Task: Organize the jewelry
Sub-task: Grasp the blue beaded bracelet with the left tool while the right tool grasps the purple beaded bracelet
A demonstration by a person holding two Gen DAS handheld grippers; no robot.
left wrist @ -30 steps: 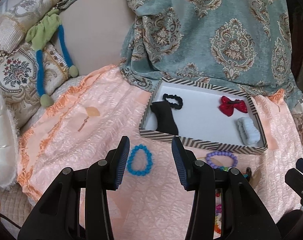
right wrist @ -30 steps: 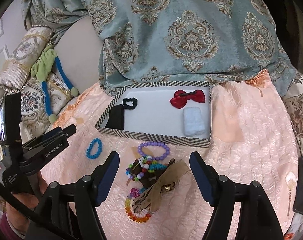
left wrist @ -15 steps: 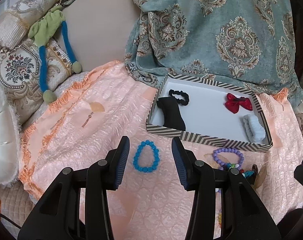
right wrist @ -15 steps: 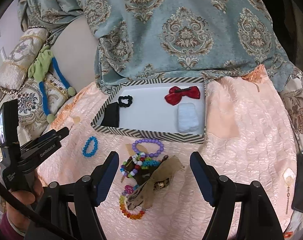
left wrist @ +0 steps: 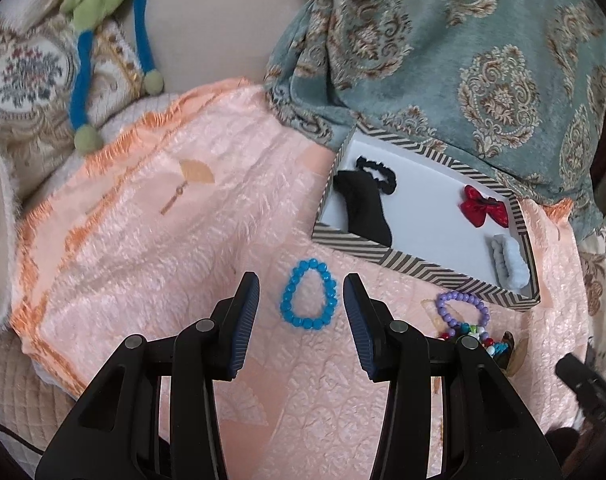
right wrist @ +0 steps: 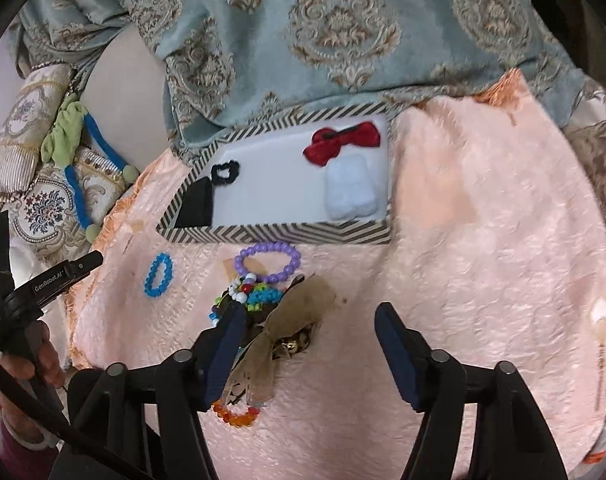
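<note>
in the left wrist view the left hand-held gripper (left wrist: 301,300) fills the lower middle of the frame, its jaws spread apart with nothing between the pads but the blue bead bracelet (left wrist: 309,300), which lies flat on the pink quilted cover (left wrist: 143,240) just ahead of the fingertips, touching neither. to the upper right of it sits the striped box (left wrist: 415,268), holding a black scrunchie (left wrist: 377,174), a black pouch (left wrist: 363,208), a red bow (left wrist: 485,210) and a pale blue fluffy clip (left wrist: 509,266). a purple bead bracelet (left wrist: 461,308) lies just outside the box's near wall, at the right of the frame.

in the right wrist view the right hand-held gripper (right wrist: 307,344) is wide open and holds nothing, low in the frame. a heap of mixed bead bracelets (right wrist: 249,298) and a tan ribbon bow (right wrist: 291,320) lies by its left finger; whether the finger touches them cannot be told. an orange bead bracelet (right wrist: 235,416) shows below the heap.
</note>
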